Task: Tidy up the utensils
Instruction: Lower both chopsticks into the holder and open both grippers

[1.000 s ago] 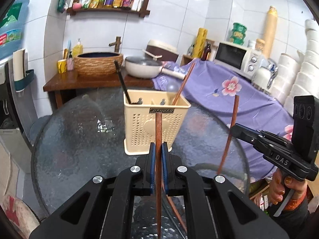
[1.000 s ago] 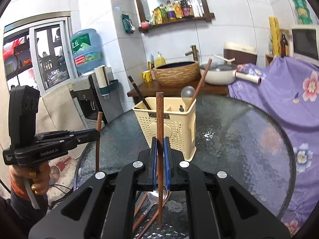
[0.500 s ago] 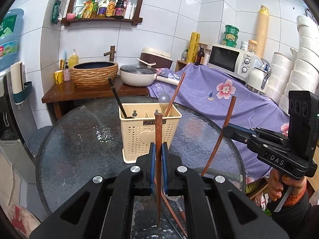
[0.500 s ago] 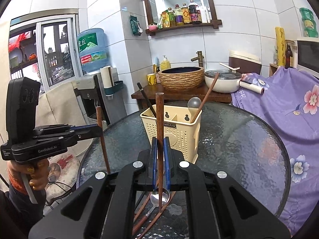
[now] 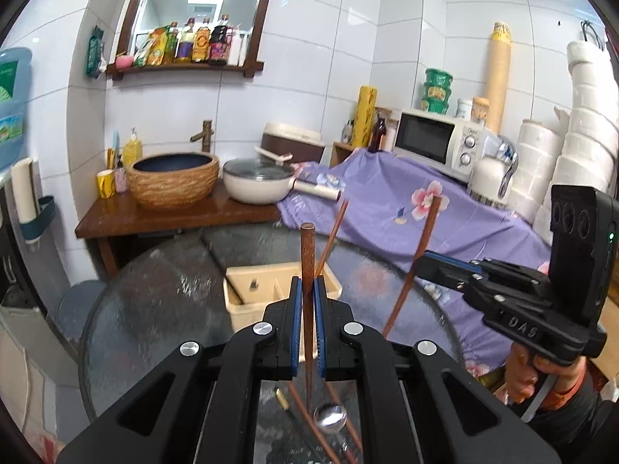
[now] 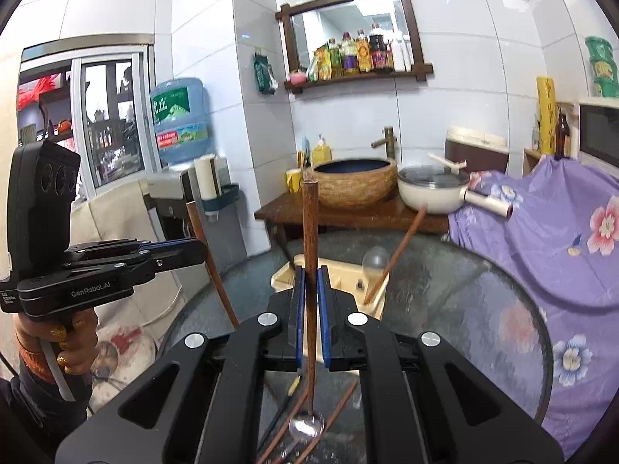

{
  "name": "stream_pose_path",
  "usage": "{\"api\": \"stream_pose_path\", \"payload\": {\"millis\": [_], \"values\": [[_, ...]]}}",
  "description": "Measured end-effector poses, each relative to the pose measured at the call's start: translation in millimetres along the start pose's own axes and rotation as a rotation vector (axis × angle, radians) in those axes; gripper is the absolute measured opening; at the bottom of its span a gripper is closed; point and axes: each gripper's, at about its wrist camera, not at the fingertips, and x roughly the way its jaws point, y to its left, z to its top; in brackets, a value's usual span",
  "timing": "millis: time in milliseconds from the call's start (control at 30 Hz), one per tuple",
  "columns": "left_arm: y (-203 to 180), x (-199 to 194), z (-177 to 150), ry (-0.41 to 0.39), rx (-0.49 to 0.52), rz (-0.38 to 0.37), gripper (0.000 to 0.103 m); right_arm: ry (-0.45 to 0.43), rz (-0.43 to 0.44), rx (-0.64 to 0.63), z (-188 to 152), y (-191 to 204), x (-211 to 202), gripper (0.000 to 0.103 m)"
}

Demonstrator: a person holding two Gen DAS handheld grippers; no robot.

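Above the glass table (image 5: pixel 154 309), L gripper (image 5: pixel 308 294) & R gripper (image 6: pixel 310 290) angled slightly down, each clamping an upright chopstick (image 5: pixel 308 255).

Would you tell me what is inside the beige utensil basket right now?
A brown chopstick leans in the beige utensil basket, with a clear spoon beside it. The right hand-held gripper hides the rest.

Black gripper (image 5: pixel 307 324), blue-padded fingers (image 5: pixel 296 324), silver screws, orange cuff (image 5: pixel 568 390).

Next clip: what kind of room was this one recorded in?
Most likely a small home kitchen or washing-up corner: white tiled walls, a basin with a tap, a lidded pan on the wooden counter, a microwave, and a shelf of sauce bottles.
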Motion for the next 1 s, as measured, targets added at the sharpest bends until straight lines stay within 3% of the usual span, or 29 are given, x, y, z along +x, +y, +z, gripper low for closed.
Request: {"api": "stream_pose_path", "payload": {"millis": [133, 300, 467, 700, 1000], "values": [[-0.9, 0.1, 39.5, -0.035, 0.008, 0.002, 0.006, -0.038, 0.008, -0.007, 42.3, 1.1, 3.9, 0.007], [3.8, 9.2, 89.0, -0.082, 0.001, 0.045, 0.006, -0.110, -0.047, -0.030, 95.5, 2.0, 13.5, 0.007], [18.1, 33.9, 111.6, -0.085, -0.033, 0.099, 0.006, -0.134, -0.094, -0.020, 114.1, -1.9, 34.1, 0.007], [38.5, 81.2, 82.5, -0.020, -0.076, 0.148, 0.006, -0.090, -0.135, 0.006, 80.8, -15.8, 77.2, 0.007], [45.2, 116.6, 33.5, 0.073, -0.088, 0.152, 0.006, 0.003, -0.143, 0.072, 32.7, -32.8, 118.0, 0.007]]}}
